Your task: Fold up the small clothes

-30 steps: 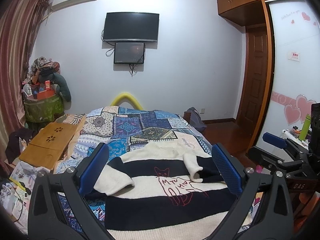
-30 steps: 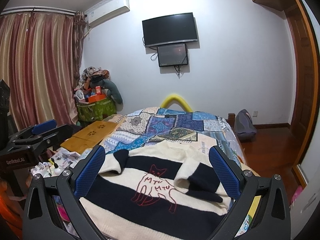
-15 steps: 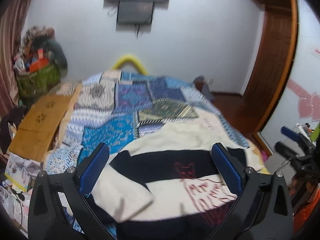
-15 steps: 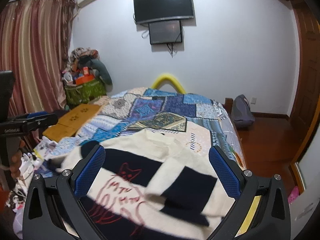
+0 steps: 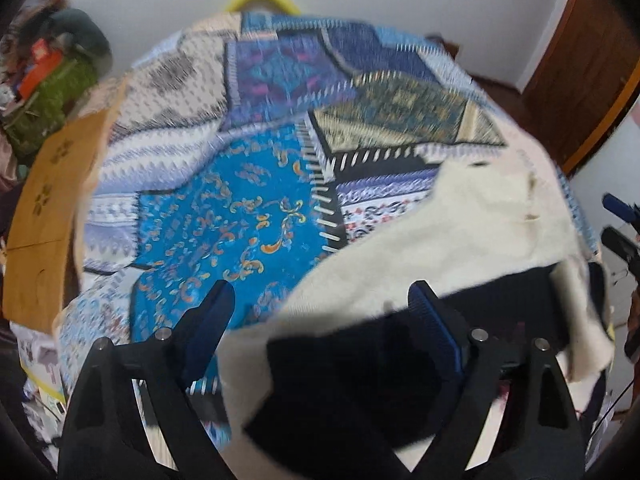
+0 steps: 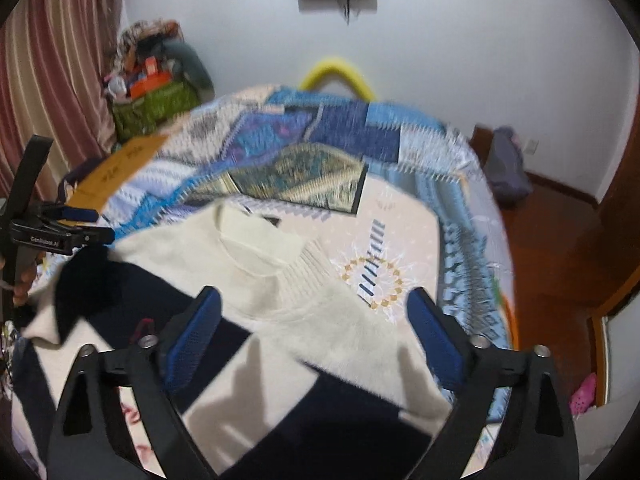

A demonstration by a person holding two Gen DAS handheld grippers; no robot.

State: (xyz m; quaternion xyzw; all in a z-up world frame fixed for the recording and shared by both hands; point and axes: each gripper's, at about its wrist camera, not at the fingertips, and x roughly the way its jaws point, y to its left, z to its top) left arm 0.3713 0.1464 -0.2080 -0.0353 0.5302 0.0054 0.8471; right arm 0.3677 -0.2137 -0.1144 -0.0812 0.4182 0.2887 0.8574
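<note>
A cream and navy striped sweater [image 6: 280, 264] with a red cat drawing lies on the patchwork bedspread [image 6: 340, 140], both sleeves folded in over the body. It also shows in the left wrist view [image 5: 460, 224]. My left gripper [image 5: 320, 312] is open, low over the sweater's left shoulder and folded sleeve [image 5: 340, 380]. My right gripper [image 6: 312, 312] is open, low over the right shoulder and folded sleeve [image 6: 360, 360]. Neither holds cloth. The left gripper also shows in the right wrist view [image 6: 64, 228].
The bedspread [image 5: 240, 200] covers the bed. A wooden lap table [image 5: 44, 200] lies at the bed's left edge, with a green basket of clutter [image 6: 156, 100] behind. A yellow arch [image 6: 336, 70] stands at the far end. Wood floor and a bag [image 6: 508, 164] are right.
Both grippers have tilted down and moved forward, close over the sweater's shoulders. The wall and TV have left the left view. Both stay open.
</note>
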